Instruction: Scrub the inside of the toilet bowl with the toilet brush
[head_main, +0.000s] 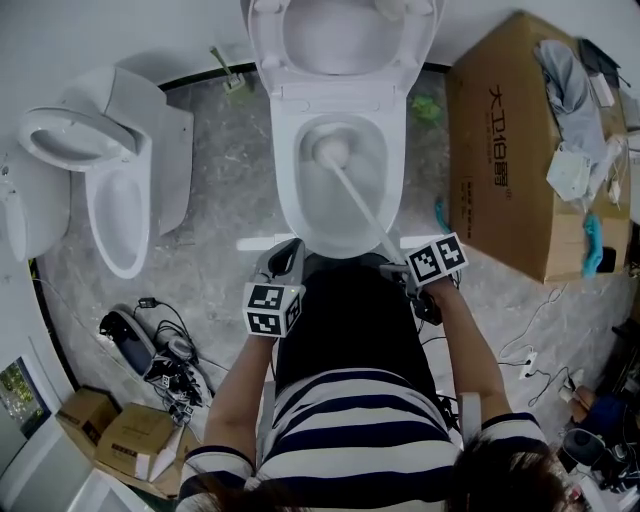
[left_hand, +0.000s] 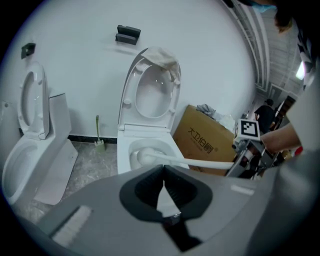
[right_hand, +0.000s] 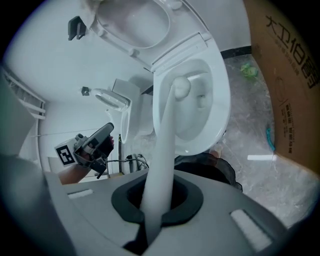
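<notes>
Four Chinese characters, 大卫伯爵, stand in black on the brown cardboard box to the right of the white toilet bowl in the head view; each claw's cube bears black-and-white square markers; the toilet brush is all white, its long straight handle ending in a rounded head low inside the bowl; the right claw pinches the handle's near end; the left claw is pressed together on nothing, near the bowl's front rim.
</notes>
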